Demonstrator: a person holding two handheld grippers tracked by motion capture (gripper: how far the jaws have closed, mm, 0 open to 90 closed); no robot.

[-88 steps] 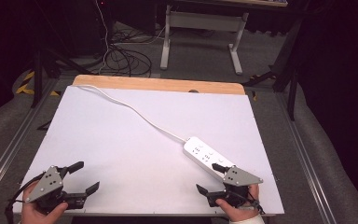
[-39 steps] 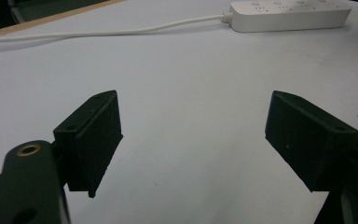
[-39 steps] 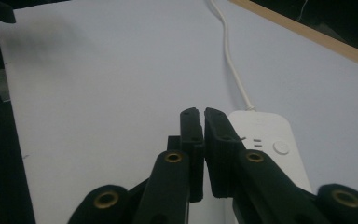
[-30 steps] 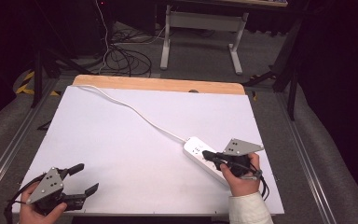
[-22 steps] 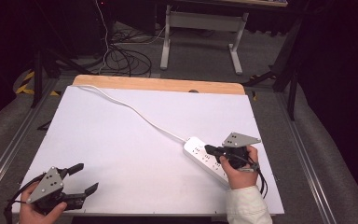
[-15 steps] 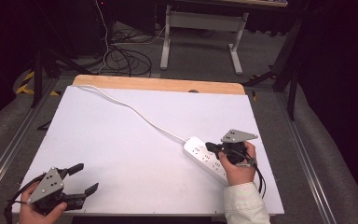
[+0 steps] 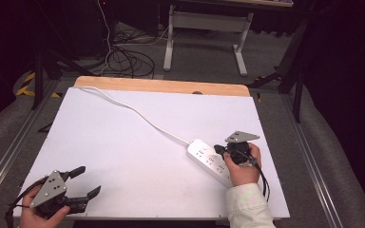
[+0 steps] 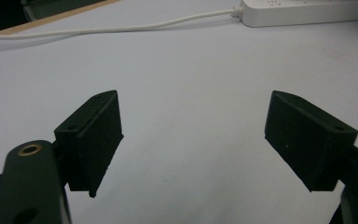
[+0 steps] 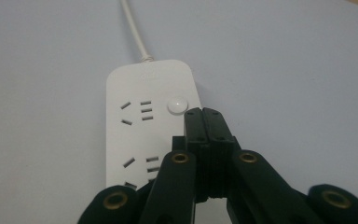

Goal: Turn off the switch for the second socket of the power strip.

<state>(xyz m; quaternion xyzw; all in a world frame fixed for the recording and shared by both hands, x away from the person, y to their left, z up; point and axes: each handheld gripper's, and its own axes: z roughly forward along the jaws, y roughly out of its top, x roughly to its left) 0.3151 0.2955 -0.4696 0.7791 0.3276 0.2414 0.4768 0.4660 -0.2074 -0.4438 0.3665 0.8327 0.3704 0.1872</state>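
right gripper [image 9: 203, 112] jaws pressed together, nothing pinched between them; the closed tip sits over the power strip [image 7: 210, 160], just beside its round button [image 9: 176, 104]. in the right gripper view the button lies ahead and slightly left of the tip, at the cord end of the strip. cannot tell whether the tip touches the casing.

power strip lies at the right-front of the white table [image 7: 123, 142], long axis diagonal, cord end toward table centre, white cord [image 7: 138, 111] running off to the far-left corner.

left gripper [image 7: 88, 183] jaws spread wide, empty, low at the front-left corner, well apart from the strip.

judgement: right hand is the nearer; likely a button press with the shut tip, needing a small nudge forward-left then down.
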